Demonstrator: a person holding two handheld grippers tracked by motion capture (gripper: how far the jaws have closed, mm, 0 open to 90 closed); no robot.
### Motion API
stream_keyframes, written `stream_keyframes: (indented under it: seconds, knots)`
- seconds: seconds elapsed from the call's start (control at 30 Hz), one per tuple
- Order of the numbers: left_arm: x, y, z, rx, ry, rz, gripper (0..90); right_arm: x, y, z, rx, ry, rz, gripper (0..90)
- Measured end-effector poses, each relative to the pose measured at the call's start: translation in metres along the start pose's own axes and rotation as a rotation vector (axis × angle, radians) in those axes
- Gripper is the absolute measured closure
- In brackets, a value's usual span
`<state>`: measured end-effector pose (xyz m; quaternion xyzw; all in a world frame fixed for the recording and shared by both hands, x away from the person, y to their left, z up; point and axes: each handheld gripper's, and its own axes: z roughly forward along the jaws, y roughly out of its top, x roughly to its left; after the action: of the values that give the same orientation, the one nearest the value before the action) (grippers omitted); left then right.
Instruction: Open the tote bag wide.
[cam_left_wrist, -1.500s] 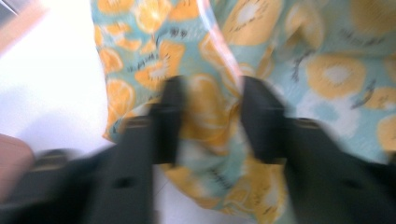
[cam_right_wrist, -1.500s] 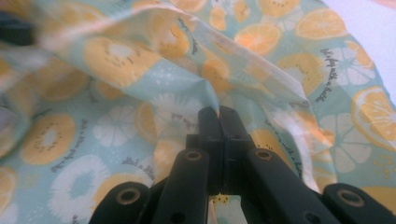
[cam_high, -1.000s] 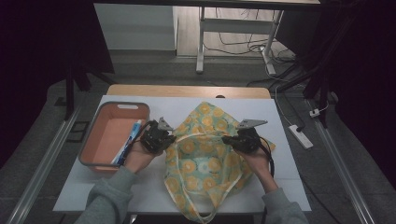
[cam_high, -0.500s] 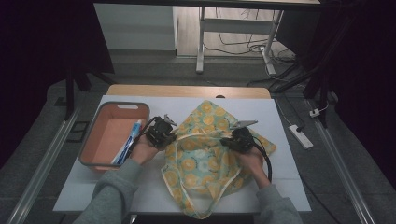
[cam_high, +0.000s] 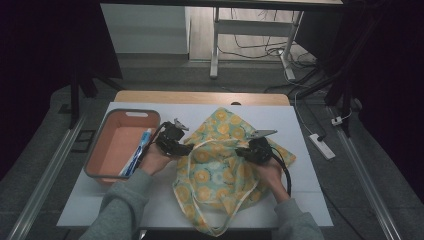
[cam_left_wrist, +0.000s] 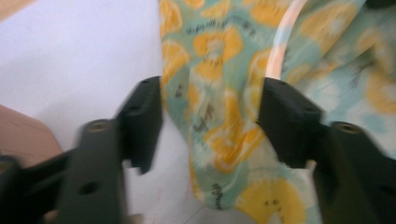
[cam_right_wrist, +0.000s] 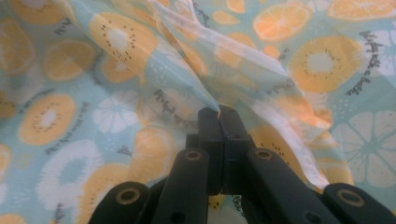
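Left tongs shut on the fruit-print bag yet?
No: the left tongs stand open, the fruit-print cloth bag edge lying between their jaws.

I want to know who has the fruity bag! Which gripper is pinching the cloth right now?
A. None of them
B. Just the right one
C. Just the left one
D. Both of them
B. In the right gripper view the right gripper has its jaws pressed together on a fold of the fruit-print bag, while in the left gripper view the left gripper stands wide open around the bag's edge.
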<state>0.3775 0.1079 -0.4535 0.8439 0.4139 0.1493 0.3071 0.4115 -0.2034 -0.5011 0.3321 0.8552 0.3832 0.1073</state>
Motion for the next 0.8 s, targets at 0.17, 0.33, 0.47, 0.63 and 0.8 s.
stream_keyframes:
  seconds: [0.17, 0.33, 0.47, 0.63, 0.8]
  knots:
    - [-0.006, -0.008, -0.043, -0.154, -0.121, -0.009, 24.9, 0.005, 0.000, -0.006, -0.022, 0.019, -0.010, 89.8]
    - [-0.003, -0.022, -0.078, -0.221, -0.170, 0.012, 22.8, 0.008, -0.001, -0.010, -0.031, 0.026, -0.021, 89.8]
    - [0.007, -0.030, -0.090, -0.235, -0.137, 0.003, 23.9, 0.008, -0.001, -0.013, -0.042, 0.028, -0.022, 89.8]
    - [0.025, -0.039, -0.090, -0.191, -0.054, -0.016, 26.0, 0.009, -0.001, -0.012, -0.041, 0.028, -0.033, 89.7]
    - [0.044, -0.048, -0.097, -0.186, -0.004, -0.068, 27.1, 0.008, -0.001, -0.013, -0.044, 0.030, -0.032, 89.8]
